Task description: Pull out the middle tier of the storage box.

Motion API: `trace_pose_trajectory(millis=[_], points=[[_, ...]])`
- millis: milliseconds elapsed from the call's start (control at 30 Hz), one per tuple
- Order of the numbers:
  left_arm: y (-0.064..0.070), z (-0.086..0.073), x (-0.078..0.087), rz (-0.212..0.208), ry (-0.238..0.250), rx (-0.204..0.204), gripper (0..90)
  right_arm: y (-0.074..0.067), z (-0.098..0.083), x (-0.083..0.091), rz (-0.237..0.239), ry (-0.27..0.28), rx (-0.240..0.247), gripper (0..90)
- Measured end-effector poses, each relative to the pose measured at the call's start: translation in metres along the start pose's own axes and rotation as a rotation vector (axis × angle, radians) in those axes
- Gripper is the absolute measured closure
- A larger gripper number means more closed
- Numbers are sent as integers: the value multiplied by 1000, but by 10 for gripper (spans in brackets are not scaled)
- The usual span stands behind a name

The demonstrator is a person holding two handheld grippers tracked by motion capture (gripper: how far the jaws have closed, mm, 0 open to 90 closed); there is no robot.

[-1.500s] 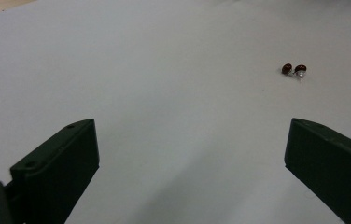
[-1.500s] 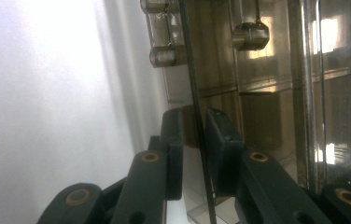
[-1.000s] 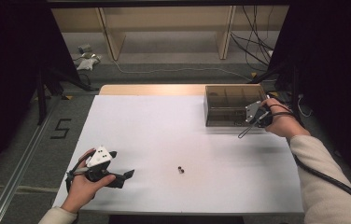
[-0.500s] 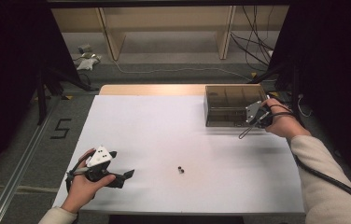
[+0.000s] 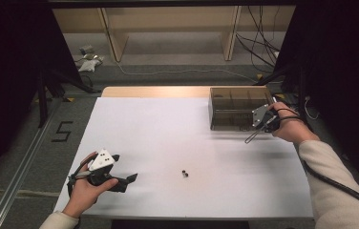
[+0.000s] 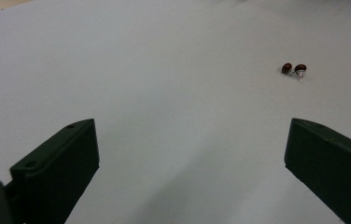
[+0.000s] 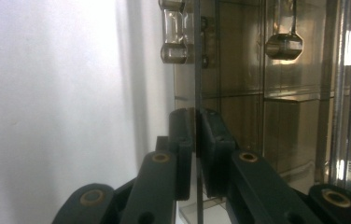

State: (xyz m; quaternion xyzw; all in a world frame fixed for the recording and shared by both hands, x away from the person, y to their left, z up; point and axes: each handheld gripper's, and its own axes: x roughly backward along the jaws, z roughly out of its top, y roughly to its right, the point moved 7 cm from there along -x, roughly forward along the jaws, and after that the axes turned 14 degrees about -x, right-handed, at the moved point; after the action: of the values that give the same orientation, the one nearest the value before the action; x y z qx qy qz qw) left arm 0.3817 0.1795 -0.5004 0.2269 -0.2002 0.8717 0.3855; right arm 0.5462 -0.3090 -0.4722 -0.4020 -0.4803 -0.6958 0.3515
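Here, in the high view, I sit at a white table (image 5: 168, 129) with a gripper in each hand. My left gripper (image 5: 129, 180) rests low at the near left of the table, its jaws pointing right toward a pair of tiny dark earrings (image 5: 184, 173) that lie on the bare surface near the middle front, well apart from it. My right gripper (image 5: 253, 135) is at the far right, just at the front of a smoky transparent compartment box (image 5: 230, 107) that stands at the table's back right corner. A thin panel hangs down from the box's front to the gripper; it looks like the box's open lid (image 5: 251, 137).

In the left gripper view, my two black jaws stand wide apart with nothing between them. The two earrings (image 6: 294, 69) lie side by side, touching or nearly so, ahead and to the right on the white surface; each is a small dark red ball, and one shows a thin metal post.

In the right gripper view, my jaws are pressed together on the thin clear lid (image 7: 196, 60), seen edge-on and running straight up between them. Behind it are the box's (image 7: 295, 121) brownish compartments and clear hinge pieces.
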Motion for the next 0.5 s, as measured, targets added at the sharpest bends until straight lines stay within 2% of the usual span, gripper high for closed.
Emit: trace_pose_trajectory(millis=[500], points=[[0,0,0,-1,0,0,28,-4,-1,2,8,0,-4,846]])
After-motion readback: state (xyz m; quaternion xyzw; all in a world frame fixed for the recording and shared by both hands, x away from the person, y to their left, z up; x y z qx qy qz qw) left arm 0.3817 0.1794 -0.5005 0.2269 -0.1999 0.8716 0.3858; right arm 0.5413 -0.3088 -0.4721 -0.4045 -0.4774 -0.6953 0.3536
